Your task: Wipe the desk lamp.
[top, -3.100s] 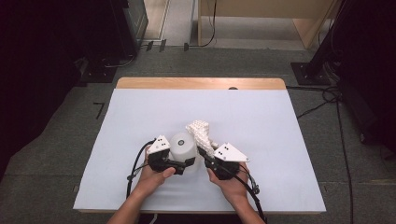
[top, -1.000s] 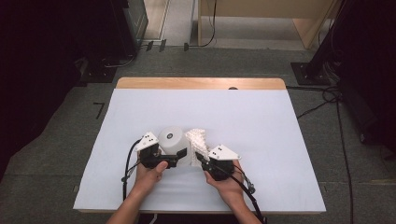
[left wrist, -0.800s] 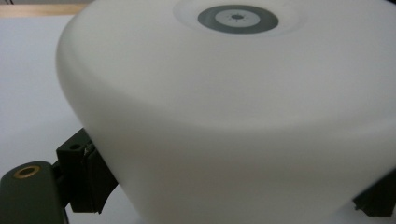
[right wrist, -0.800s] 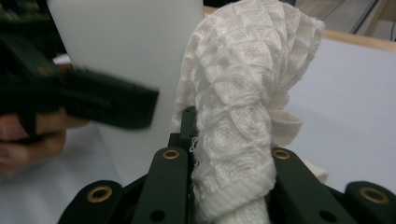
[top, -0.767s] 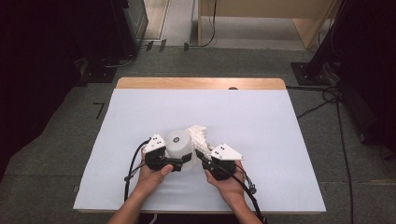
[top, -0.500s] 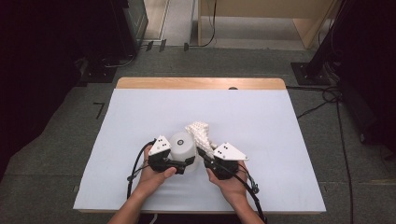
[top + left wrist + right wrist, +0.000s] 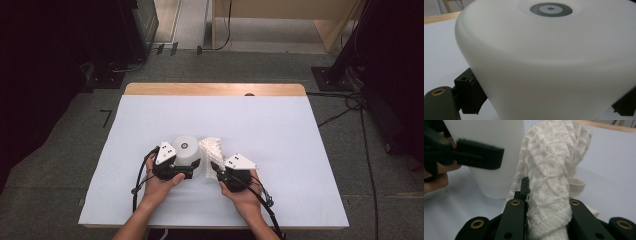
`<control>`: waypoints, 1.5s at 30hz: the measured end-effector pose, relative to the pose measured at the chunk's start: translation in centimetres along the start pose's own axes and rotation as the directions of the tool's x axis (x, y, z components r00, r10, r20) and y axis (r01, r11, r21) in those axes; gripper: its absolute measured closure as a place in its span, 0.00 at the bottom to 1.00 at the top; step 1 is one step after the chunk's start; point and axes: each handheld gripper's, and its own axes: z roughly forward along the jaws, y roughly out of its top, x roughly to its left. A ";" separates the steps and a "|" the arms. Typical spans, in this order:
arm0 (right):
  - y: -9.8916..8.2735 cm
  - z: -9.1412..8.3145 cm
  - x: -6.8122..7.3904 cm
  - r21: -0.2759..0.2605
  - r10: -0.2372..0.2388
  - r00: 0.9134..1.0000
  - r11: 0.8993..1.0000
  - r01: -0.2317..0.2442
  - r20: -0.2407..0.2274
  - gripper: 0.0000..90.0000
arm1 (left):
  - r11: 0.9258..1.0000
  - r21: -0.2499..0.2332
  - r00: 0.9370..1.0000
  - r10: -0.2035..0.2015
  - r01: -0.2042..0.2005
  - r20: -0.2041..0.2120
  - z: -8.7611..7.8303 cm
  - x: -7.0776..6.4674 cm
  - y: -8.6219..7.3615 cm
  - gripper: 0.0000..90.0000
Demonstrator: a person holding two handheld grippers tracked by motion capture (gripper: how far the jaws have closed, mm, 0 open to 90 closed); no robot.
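A white cup [image 7: 186, 149] is held bottom-up just above the table, a grey ring mark on its base [image 7: 551, 9]. My left gripper [image 7: 189, 169] is shut on the cup, one jaw on each side of its wall [image 7: 549, 65]. A white knitted cloth [image 7: 212, 148] rises bunched out of my right gripper [image 7: 216, 167], which is shut on it. In the right gripper view the cloth [image 7: 551, 170] stands right beside the cup [image 7: 491, 142], and whether they touch is unclear. One of the left gripper's fingers [image 7: 479, 153] lies across the cup's wall.
The table [image 7: 280, 130] is covered in white, with a bare wooden strip [image 7: 215, 89] along its far edge. Both hands work near the front middle. Cables [image 7: 350, 102] and dark equipment [image 7: 135, 20] stand on the grey floor beyond the table.
A second ago the cup sat tipped and a little further left. It has since turned base-up and come in beside the cloth. The right gripper has barely moved.
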 end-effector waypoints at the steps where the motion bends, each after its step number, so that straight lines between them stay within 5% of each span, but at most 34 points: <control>1: 0.1 -0.2 -0.2 -0.007 0.006 1.000 1.000 -0.006 0.005 0.86 | 1.000 0.000 1.000 0.013 -0.013 -0.027 0.1 -0.1 -0.1 0.09; 4: 0.4 -0.9 -1.0 -0.033 0.022 1.000 0.999 -0.021 0.020 0.86 | 0.999 0.016 0.995 0.042 -0.041 -0.091 0.4 -0.2 -0.4 0.09; 12: 0.8 -2.0 -2.6 -0.068 0.068 0.996 0.996 -0.064 0.050 0.86 | 0.998 0.006 0.992 0.063 -0.063 -0.106 0.4 -0.5 -0.7 0.09; 18: 0.9 -2.5 -3.5 -0.082 0.082 0.994 0.994 -0.076 0.069 0.86 | 1.000 -0.022 0.989 0.001 -0.004 -0.148 -0.1 -0.6 -0.9 0.03; 21: 1.0 -2.7 -3.8 -0.088 0.095 0.993 0.992 -0.088 0.073 0.86 | 0.999 -0.039 0.972 -0.029 0.021 -0.235 -0.1 -1.8 -0.7 0.01; 23: 1.0 -2.8 -3.9 -0.090 0.102 0.992 0.991 -0.095 0.077 0.86 | 0.999 -0.018 0.954 -0.035 0.031 -0.298 0.4 -2.7 -0.7 0.01; 26: 1.0 -2.8 -3.9 -0.088 0.102 0.992 0.992 -0.095 0.079 0.86 | 0.999 -0.014 0.940 -0.032 0.029 -0.340 0.6 -2.9 -0.8 0.05; 29: 0.9 -2.7 -3.9 -0.083 0.099 0.992 0.992 -0.092 0.081 0.86 | 0.997 -0.038 0.960 -0.076 0.068 -0.271 0.1 -2.0 -0.6 0.09; 32: 0.7 -2.4 -3.8 -0.068 0.100 0.991 0.993 -0.094 0.085 0.86 | 0.996 -0.042 0.974 -0.085 0.077 -0.211 -0.1 -1.2 -0.6 0.09; 35: 0.5 -1.9 -3.5 -0.050 0.098 0.992 0.994 -0.094 0.081 0.86 | 0.989 -0.060 0.984 -0.144 0.138 -0.102 -0.5 0.1 -0.4 0.10; 39: 0.2 -1.3 -2.4 -0.030 0.068 0.996 0.997 -0.066 0.066 0.86 | 0.977 -0.094 0.981 -0.191 0.193 0.038 -1.2 1.2 0.0 0.10; 41: 0.0 -0.9 -1.7 -0.016 0.041 0.997 0.999 -0.040 0.058 0.86 | 0.971 -0.110 0.973 -0.199 0.212 0.117 -1.5 1.5 0.1 0.10; 45: -0.2 -0.2 -0.2 0.006 0.011 1.000 1.000 -0.011 0.024 0.86 | 0.971 -0.121 0.962 -0.176 0.204 0.209 -1.7 1.1 0.4 0.10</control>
